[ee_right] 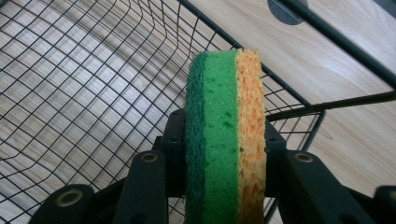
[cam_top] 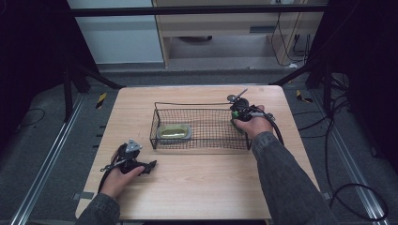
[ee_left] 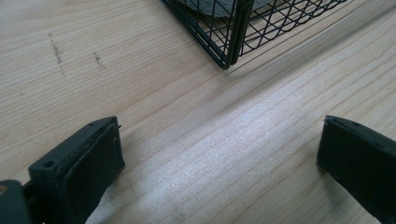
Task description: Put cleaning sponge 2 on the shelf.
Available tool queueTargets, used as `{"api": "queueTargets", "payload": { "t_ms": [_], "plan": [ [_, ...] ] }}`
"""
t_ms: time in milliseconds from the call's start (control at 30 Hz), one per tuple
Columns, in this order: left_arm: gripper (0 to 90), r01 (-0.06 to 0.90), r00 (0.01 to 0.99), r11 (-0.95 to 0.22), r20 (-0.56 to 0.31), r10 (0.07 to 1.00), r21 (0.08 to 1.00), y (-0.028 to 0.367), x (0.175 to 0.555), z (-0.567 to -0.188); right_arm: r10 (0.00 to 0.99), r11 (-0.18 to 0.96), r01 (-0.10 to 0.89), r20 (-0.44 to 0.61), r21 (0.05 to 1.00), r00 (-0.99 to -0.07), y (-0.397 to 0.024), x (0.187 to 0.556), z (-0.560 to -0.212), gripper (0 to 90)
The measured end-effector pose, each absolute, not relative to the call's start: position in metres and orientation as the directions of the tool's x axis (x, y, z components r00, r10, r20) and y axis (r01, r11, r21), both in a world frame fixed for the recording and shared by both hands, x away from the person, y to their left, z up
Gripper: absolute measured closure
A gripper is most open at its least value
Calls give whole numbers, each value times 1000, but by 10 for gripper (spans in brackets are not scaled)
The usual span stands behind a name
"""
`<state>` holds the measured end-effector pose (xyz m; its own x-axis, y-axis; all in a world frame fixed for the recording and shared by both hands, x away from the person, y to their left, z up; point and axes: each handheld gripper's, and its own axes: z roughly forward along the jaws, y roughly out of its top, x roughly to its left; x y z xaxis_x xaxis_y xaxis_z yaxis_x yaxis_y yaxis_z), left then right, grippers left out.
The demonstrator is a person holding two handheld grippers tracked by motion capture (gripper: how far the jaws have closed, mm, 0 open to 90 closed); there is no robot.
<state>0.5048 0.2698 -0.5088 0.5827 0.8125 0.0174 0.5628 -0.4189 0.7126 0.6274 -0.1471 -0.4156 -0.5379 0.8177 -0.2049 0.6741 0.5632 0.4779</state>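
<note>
Sponge (ee_right: pixel 226 140) pinched edge-up in the right gripper (ee_right: pixel 224 154) over the basket's (cam_top: pixel 202 104) right end, left gripper (ee_left: pixel 219 154) gaping idle on the table (cam_top: pixel 197 183) — drop it now and I reckon it clips the rim and tumbles outside

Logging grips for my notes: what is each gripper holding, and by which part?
The right gripper clamps a green-and-yellow sponge across its two broad faces, at one end. The left gripper holds nothing.

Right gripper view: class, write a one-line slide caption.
Right gripper clamps a green-and-yellow sponge on edge above the black wire mesh basket.
</note>
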Motion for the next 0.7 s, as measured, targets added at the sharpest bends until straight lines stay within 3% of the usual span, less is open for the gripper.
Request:
{"api": "queueTargets", "payload": {
  "t_ms": [367,700],
  "plan": [
    [0,562,584,-420,17,811,712,270,505,-509,813,573,676,-216,464,-541,-145,629,-420,640],
    [0,562,585,-420,17,811,713,270,505,-509,803,589,669,-236,453,-547,-141,628,-422,559]
  ]
}}
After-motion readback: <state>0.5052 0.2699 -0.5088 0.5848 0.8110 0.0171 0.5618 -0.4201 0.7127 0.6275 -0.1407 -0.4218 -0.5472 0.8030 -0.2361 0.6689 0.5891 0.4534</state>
